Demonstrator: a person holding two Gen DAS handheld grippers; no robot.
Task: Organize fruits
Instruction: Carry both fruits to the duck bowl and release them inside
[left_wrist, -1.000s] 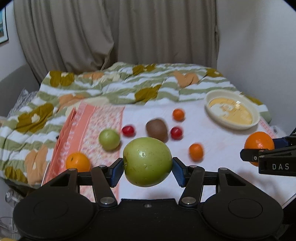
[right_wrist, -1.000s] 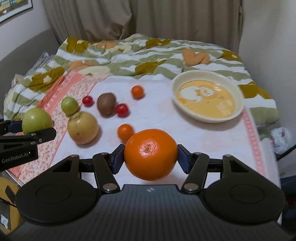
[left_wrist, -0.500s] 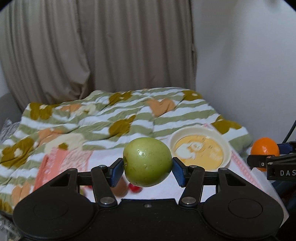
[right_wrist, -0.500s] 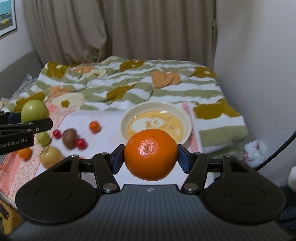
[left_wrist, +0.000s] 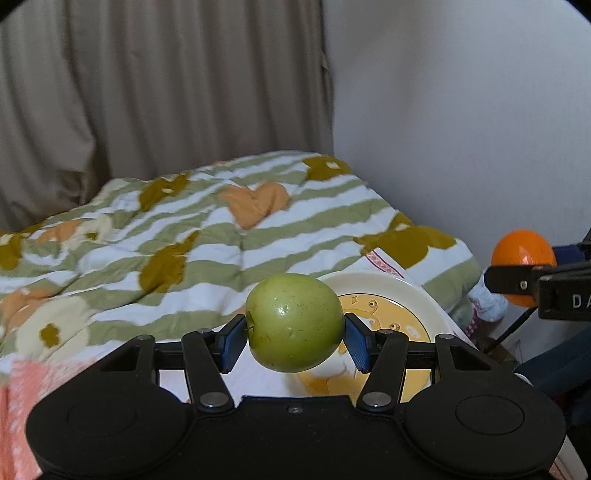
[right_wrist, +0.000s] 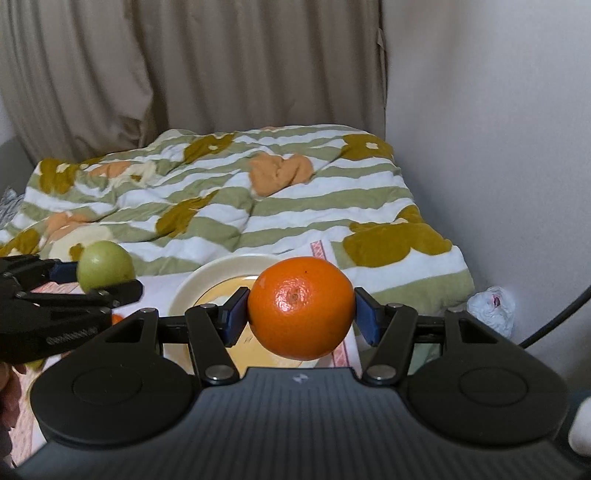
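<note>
My left gripper (left_wrist: 295, 334) is shut on a green apple (left_wrist: 294, 322) and holds it in the air over the near rim of a cream bowl (left_wrist: 373, 284) with a yellow cartoon print. My right gripper (right_wrist: 301, 314) is shut on an orange (right_wrist: 301, 307) and holds it above the same bowl (right_wrist: 199, 282). The orange also shows at the right edge of the left wrist view (left_wrist: 522, 254). The apple shows at the left of the right wrist view (right_wrist: 105, 266). The other fruits on the table are hidden behind the grippers.
A striped green, white and orange quilt (left_wrist: 207, 229) covers the bed behind the table. Beige curtains (right_wrist: 221, 74) hang behind it and a white wall (left_wrist: 461, 110) stands on the right. A pink patterned cloth (left_wrist: 22, 380) lies at the left.
Both grippers have moved forward and right toward the bowl with their fruits held. The bowl now sits right under them, and the loose fruits have dropped out of view.
</note>
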